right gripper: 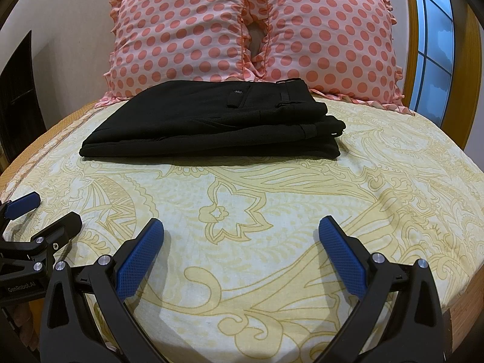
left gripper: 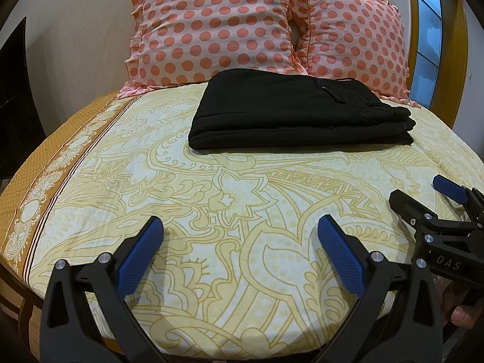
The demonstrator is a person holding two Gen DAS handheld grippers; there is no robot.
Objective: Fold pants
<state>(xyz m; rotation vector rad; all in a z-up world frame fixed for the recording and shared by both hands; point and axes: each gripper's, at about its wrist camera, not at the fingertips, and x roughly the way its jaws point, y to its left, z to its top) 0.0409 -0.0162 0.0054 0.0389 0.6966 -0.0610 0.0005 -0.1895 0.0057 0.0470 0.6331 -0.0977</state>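
1. Left gripper over the near edge of the bed, fingers spread wide, holding nothing
2. Right gripper alongside it, fingers likewise apart and empty; both well apart from the garment, likely because no fold is left to make
3. Black pants lie toward the head of the bed, just in front of two polka-dot pillows
4. Pants form a compact, stacked rectangle; waistband and buttoned back pocket on top, layer edges roughly aligned, right end slightly stepped
5. Judgement: folding looks finished
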